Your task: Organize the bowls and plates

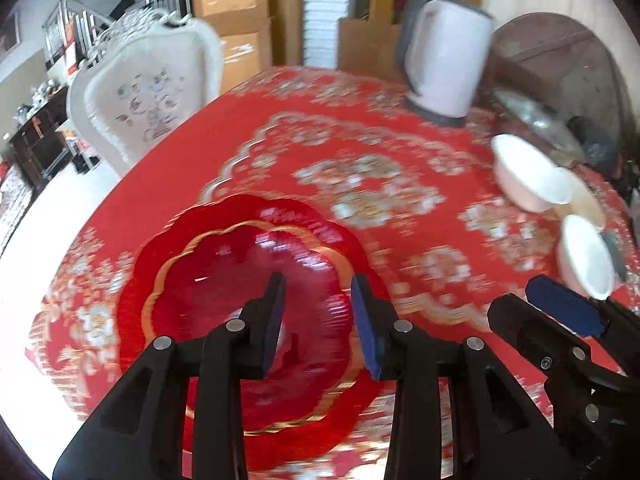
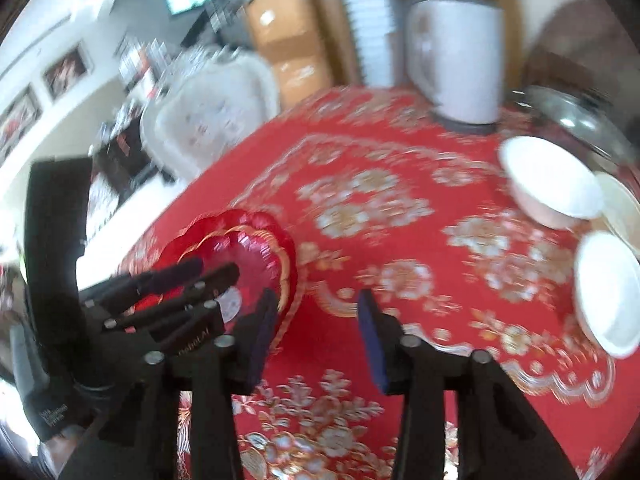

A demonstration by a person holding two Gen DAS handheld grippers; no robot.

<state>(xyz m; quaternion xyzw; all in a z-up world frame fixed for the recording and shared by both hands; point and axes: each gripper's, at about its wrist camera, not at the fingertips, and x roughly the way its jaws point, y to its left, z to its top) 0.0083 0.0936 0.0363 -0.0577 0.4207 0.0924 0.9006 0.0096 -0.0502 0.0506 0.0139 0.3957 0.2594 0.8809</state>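
A stack of red scalloped plates with gold rims (image 1: 224, 280) lies on the red tablecloth (image 1: 360, 128) near its left edge. My left gripper (image 1: 320, 320) hovers over the stack, open, with only the plate surface showing in the gap. The right wrist view shows the left gripper (image 2: 216, 268) over the red plates (image 2: 256, 248). My right gripper (image 2: 318, 336) is open above bare cloth, just right of the plates, with nothing between its pads. Two white bowls (image 2: 548, 184) (image 2: 608, 292) stand at the right, with a cream plate (image 2: 624, 208) behind them.
A white kettle (image 1: 444, 56) stands at the far side of the table, a glass pot lid (image 1: 536, 120) to its right. A white chair (image 1: 148, 92) is at the table's left. Cardboard boxes (image 1: 236, 8) are stacked behind. The right gripper (image 1: 516, 296) shows at lower right in the left wrist view.
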